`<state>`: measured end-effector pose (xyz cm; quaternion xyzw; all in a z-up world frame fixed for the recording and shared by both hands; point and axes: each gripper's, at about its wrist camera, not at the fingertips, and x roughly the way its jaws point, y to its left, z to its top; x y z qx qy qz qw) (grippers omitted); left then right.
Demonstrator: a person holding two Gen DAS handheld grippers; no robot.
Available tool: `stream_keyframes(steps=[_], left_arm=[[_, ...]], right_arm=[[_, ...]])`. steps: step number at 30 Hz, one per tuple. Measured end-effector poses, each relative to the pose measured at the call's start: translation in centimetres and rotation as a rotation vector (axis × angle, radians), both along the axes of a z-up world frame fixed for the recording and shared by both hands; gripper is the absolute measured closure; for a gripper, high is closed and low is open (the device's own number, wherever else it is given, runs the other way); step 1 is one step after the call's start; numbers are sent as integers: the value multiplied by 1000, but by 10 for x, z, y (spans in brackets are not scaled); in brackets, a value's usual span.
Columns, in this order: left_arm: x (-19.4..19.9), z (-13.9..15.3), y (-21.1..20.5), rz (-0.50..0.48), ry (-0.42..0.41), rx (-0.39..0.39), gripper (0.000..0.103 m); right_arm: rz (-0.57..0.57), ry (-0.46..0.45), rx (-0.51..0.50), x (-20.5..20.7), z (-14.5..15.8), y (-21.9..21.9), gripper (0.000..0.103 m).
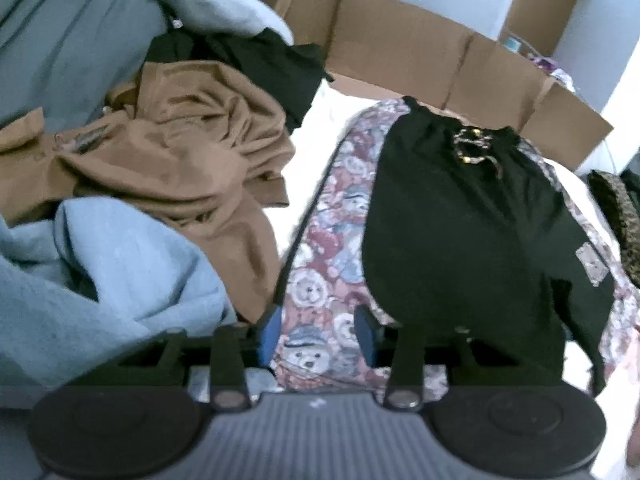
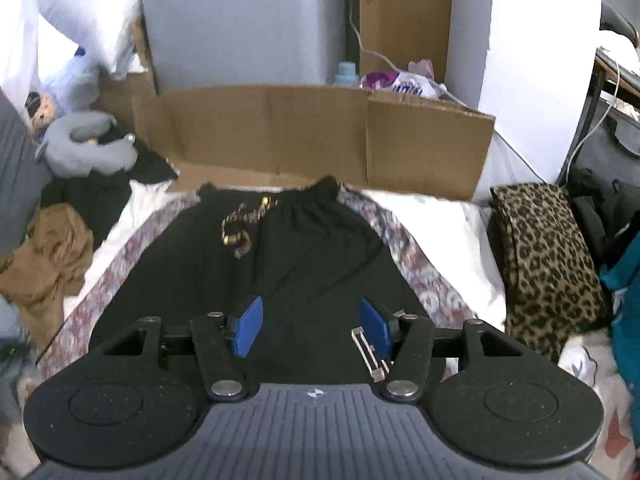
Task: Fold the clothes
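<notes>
Black shorts (image 1: pixel 460 220) with a patterned drawstring lie flat on a teddy-bear print fabric (image 1: pixel 320 280), waistband toward the cardboard. My left gripper (image 1: pixel 317 334) hangs low over the near left edge of that print fabric. Its blue pads stand apart and the print shows in the gap between them; no pad visibly presses on it. In the right wrist view the same black shorts (image 2: pixel 280 264) spread over the print fabric (image 2: pixel 424 276). My right gripper (image 2: pixel 312 326) hovers above the shorts' near end, open, with nothing between its fingers.
A crumpled brown garment (image 1: pixel 192 152) and a light blue one (image 1: pixel 120 280) are heaped at the left. Flattened cardboard (image 2: pixel 312 132) stands behind the shorts. A folded leopard-print piece (image 2: pixel 548 264) and a teal cloth (image 2: pixel 624 300) lie at the right, a grey neck pillow (image 2: pixel 88 144) far left.
</notes>
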<state>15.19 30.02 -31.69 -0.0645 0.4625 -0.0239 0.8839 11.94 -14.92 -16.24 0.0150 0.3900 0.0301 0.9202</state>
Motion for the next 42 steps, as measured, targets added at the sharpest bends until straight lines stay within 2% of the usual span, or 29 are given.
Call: stream_keyframes(steps=[4,5,6,8,14,22,24,25,32,37,42], left_arm=[[2,-13,1,0,-1,30,61],[2,-16,1,-1,-3,44,61],[1,-20,1,-3,-4,58,61],[2,-25,2,4,5,78,62],[4,-43,3,0,24,99,62],[5,-64,3,-25,49,102,62],[4,-62,4,-34,50,78,74],[3,-61,6,-35,55,49,95],[-5,-33,7,-35,31,-74,96],[-1,-11,-3,-54,45,-147,96],[7,3,-10,-70,33,-255,96]], right_arm=[[-17,2,10,-16,1,2,41],[-14,0,11,-19,1,3,38],[-14,-3,13,-23,1,5,28],[-17,-13,24,-32,0,7,21],[33,12,19,-52,-12,22,21],[119,96,3,-66,-38,58,21],[147,124,9,-67,-46,67,21],[165,134,9,-67,-49,72,21],[231,156,19,-68,-64,102,21],[271,170,35,-68,-70,115,21],[297,171,52,-65,-74,129,21]])
